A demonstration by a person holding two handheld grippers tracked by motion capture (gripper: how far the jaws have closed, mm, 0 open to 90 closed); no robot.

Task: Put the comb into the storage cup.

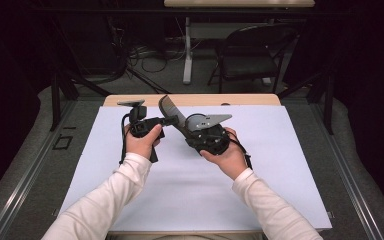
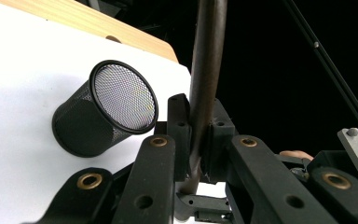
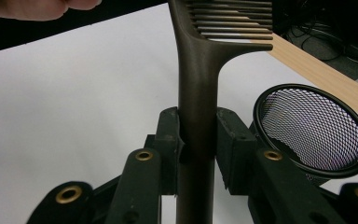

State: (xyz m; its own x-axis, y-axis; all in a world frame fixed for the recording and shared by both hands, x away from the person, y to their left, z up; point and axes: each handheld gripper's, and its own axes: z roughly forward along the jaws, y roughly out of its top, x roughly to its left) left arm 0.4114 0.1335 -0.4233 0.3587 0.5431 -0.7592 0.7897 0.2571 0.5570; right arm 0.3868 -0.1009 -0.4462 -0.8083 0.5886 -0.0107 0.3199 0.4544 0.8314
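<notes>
A dark brown comb (image 1: 166, 106) is held above the white sheet between both hands. My left gripper (image 1: 169, 120) is shut on its thin edge, and in the left gripper view the pads (image 2: 179, 135) press the comb (image 2: 208, 56) from both sides. My right gripper (image 1: 182, 127) is shut on the comb's handle (image 3: 198, 70), with the teeth rising above its jaws (image 3: 197, 135). A black mesh cup (image 2: 105, 107) sits on the sheet just beyond the jaws, its mouth (image 3: 314, 128) turned toward the right gripper view's camera.
A white sheet (image 1: 190, 190) covers the wooden table (image 1: 250, 99), whose far edge lies just behind the grippers. A black chair (image 1: 252, 55) and a table leg stand on the floor beyond. The person's left hand (image 3: 28, 7) shows at the top of the right gripper view.
</notes>
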